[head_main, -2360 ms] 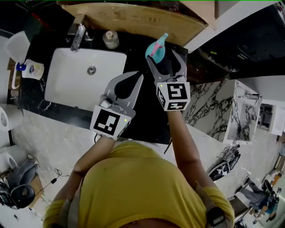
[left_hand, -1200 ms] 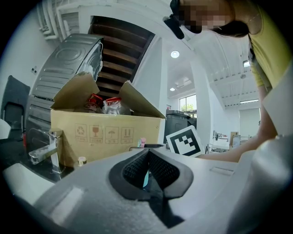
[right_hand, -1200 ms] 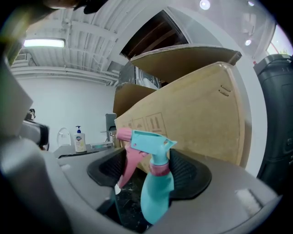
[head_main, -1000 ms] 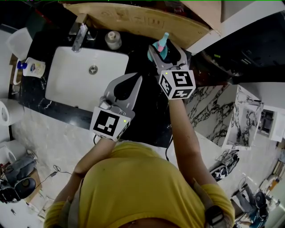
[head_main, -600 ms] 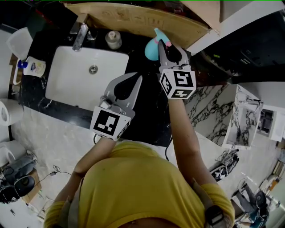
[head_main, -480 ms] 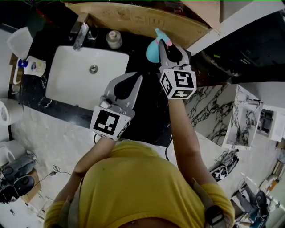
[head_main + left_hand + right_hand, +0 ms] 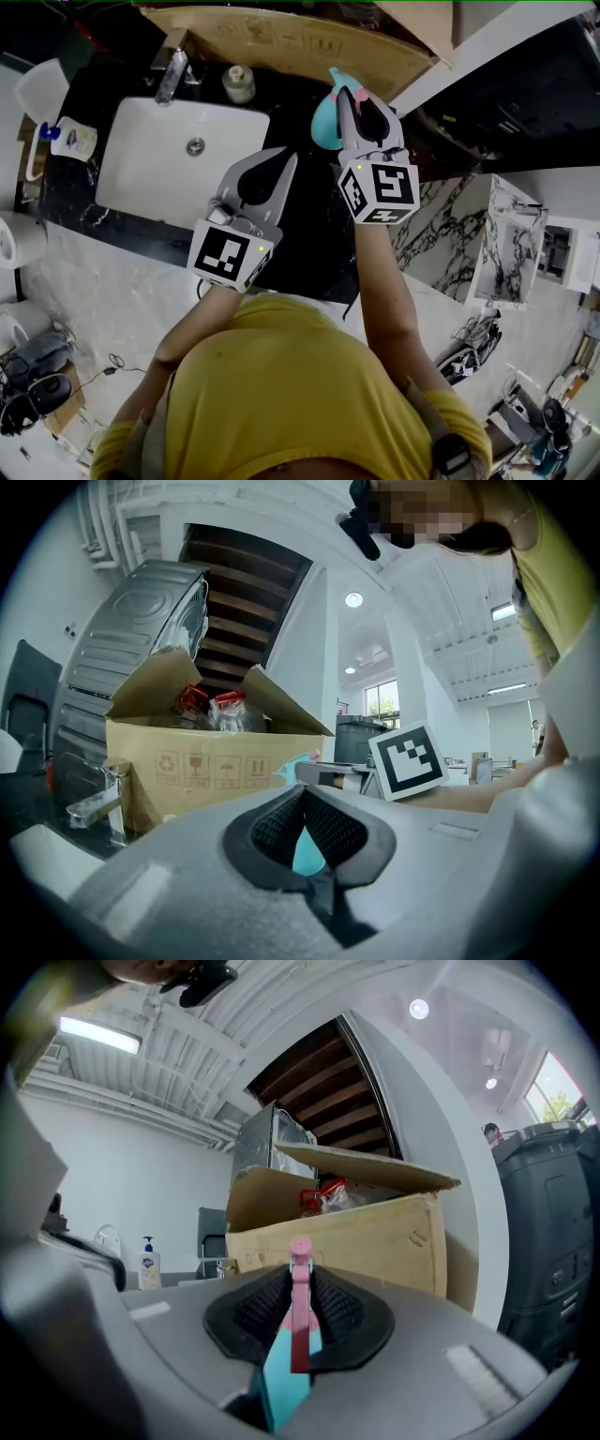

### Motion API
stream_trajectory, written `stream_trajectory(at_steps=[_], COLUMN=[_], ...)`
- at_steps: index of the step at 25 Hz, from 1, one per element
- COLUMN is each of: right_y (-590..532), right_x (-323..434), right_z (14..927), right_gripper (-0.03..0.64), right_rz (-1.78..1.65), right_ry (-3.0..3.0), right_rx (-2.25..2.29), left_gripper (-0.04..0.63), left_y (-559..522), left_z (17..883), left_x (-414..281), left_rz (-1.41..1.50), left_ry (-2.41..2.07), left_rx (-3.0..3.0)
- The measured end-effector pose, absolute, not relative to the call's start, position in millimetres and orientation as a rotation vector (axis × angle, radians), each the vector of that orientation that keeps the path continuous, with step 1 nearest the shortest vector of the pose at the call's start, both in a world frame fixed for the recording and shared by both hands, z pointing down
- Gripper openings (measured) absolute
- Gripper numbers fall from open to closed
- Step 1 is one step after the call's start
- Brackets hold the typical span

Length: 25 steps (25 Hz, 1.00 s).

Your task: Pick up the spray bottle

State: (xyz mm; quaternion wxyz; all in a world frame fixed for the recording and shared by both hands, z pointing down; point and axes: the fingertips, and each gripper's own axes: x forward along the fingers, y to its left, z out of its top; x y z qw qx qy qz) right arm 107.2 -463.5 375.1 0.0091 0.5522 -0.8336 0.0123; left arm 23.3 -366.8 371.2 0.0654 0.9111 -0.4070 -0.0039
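Note:
The spray bottle (image 7: pixel 323 120) has a teal body and a pink trigger. My right gripper (image 7: pixel 350 97) is shut on its head and holds it up off the black counter (image 7: pixel 305 239), in front of the cardboard box (image 7: pixel 281 42). In the right gripper view the pink trigger (image 7: pixel 299 1312) stands upright between the ribbed pads, with the teal spray bottle (image 7: pixel 284 1372) hanging below my right gripper (image 7: pixel 300 1283). My left gripper (image 7: pixel 284 156) hovers shut and empty over the counter beside the sink. In the left gripper view, a sliver of the teal spray bottle (image 7: pixel 306 851) shows past the closed left gripper (image 7: pixel 304 791).
A white sink (image 7: pixel 141 187) with a chrome faucet (image 7: pixel 169 75) lies left of both grippers. A small round jar (image 7: pixel 239 82) stands behind the sink and a soap dispenser (image 7: pixel 70 141) at the far left. The open box, full of packets, lines the back wall.
The right gripper's jaws closed on the spray bottle's head and lifted it off the counter. The left gripper stayed where it was.

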Motion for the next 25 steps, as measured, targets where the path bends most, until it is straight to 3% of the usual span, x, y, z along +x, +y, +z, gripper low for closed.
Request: stream_trajectory(at_steps=[25], right_y=[-335], right_x=[115], right_z=[293], right_gripper=[0.061], right_rz=[-0.144], right_ry=[-2.49], right_rx=[1.957], left_gripper=[-0.002], left_y=[-345], left_z=[309], left_x=[19], left_rz=[-0.097], left_ry=[-1.25], left_rx=[2.857])
